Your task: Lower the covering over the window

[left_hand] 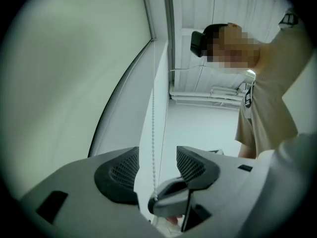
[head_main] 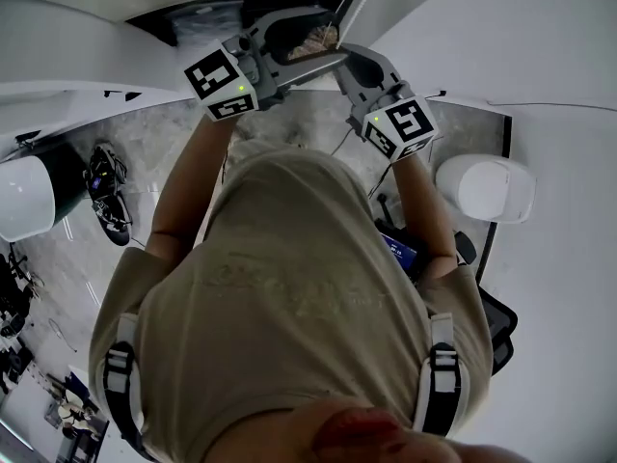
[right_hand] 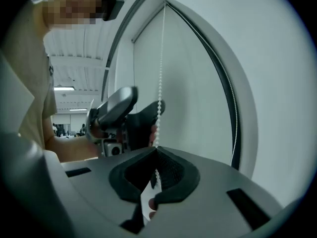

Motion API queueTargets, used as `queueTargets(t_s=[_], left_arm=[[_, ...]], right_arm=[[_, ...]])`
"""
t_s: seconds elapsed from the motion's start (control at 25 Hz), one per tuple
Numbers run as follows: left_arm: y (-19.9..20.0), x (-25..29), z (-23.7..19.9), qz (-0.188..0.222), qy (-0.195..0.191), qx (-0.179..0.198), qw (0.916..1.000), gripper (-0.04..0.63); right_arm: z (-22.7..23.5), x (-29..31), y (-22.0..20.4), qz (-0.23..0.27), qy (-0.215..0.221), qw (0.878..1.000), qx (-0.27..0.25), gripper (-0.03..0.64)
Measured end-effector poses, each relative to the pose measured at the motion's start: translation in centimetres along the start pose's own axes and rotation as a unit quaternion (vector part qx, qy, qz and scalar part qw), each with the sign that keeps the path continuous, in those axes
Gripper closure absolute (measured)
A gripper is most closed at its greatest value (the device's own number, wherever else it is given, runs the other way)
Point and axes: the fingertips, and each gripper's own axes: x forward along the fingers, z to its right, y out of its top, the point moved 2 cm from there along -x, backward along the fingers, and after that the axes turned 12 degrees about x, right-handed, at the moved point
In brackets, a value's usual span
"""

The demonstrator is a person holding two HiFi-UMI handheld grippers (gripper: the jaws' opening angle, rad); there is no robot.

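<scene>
A white bead chain (left_hand: 153, 113) hangs beside the pale window covering (left_hand: 74, 73). My left gripper (left_hand: 157, 165) is open, and the chain runs down between its two dark pads without touching them. Just below it, my right gripper (right_hand: 156, 150) is shut on the same chain (right_hand: 160, 73), which rises from its closed pads past the left gripper (right_hand: 124, 110). In the head view both grippers are raised close together at the window: the left gripper (head_main: 294, 46) and the right gripper (head_main: 355, 66), with the chain (head_main: 352, 3) above them.
The person's torso (head_main: 289, 297) fills the middle of the head view. A dark curved window frame (right_hand: 225, 88) borders the covering. On the floor lie a black object (head_main: 106, 196) at left and a white rounded object (head_main: 487, 189) at right.
</scene>
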Motion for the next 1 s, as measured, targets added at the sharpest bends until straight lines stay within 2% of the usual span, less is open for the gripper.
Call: queueTargets(t_s=[0.04,0.08,0.12,0.24,0.28,0.32,0.4,0.48,0.56,0.6,0.64,0.76,0.84,0.92,1.0], left_arm=[[0.8,1.0,0.0,-0.005,0.004,0.014,0.9999,0.364],[1.2,1.8,0.0,-0.014,0.007,0.026,0.9995,0.438],[1.4,2.3,0.0,-0.022,0.009,0.029,0.9993,0.568],[1.0,1.8,-0.6,-0.023,0.024,0.015,0.9993,0.571],[0.6,1.2,-0.8,-0.029,0.033,0.022,0.9988,0.571],[-0.1,0.6,-1.0,-0.042,0.038,0.033,0.9979,0.571],[-2.3,0.1,-0.5,-0.073,0.024,0.044,0.9961,0.572],[-4.5,0.4,1.4,-0.088,-0.008,0.032,0.9955,0.571],[-5.3,0.9,3.4,-0.085,-0.032,0.017,0.9958,0.571],[-5.3,1.1,4.2,-0.081,-0.038,0.012,0.9959,0.571],[-5.2,1.1,4.7,-0.078,-0.042,0.008,0.9960,0.571],[-4.3,-0.1,5.0,-0.060,-0.054,-0.010,0.9967,0.569],[-2.8,-1.3,3.8,-0.023,-0.042,-0.039,0.9981,0.379],[-0.3,-1.4,2.2,0.006,-0.010,-0.033,0.9994,0.378],[1.6,0.1,1.4,-0.004,0.009,0.000,1.0000,0.379]], right_arm=[[-0.4,-0.1,-0.4,-0.006,0.006,1.000,0.003,0.607],[-0.8,-0.2,-0.4,-0.009,0.010,1.000,-0.001,0.607],[-1.1,-0.3,-0.3,-0.011,0.013,1.000,-0.009,0.607],[-1.0,-1.0,-0.2,0.002,0.038,0.999,-0.008,0.607],[-0.9,-1.7,0.3,0.026,0.048,0.998,0.010,0.567],[-0.6,-2.5,1.3,0.061,0.054,0.996,0.035,0.480],[-0.4,-3.9,4.0,0.131,0.047,0.988,0.068,0.459],[-0.8,-3.9,5.6,0.149,0.027,0.987,0.048,0.459],[-1.5,-2.9,6.0,0.131,0.007,0.991,0.004,0.465],[-1.8,-2.6,5.9,0.121,-0.001,0.993,-0.015,0.503],[-2.1,-2.5,5.9,0.113,-0.008,0.993,-0.029,0.585],[-2.2,-2.7,5.8,0.115,-0.028,0.993,-0.029,0.601],[-1.7,-2.5,5.0,0.112,-0.028,0.993,-0.013,0.601],[-1.3,-1.8,2.8,0.073,-0.022,0.997,-0.005,0.601],[-1.7,-1.0,0.9,0.040,-0.007,0.999,0.005,0.601]])
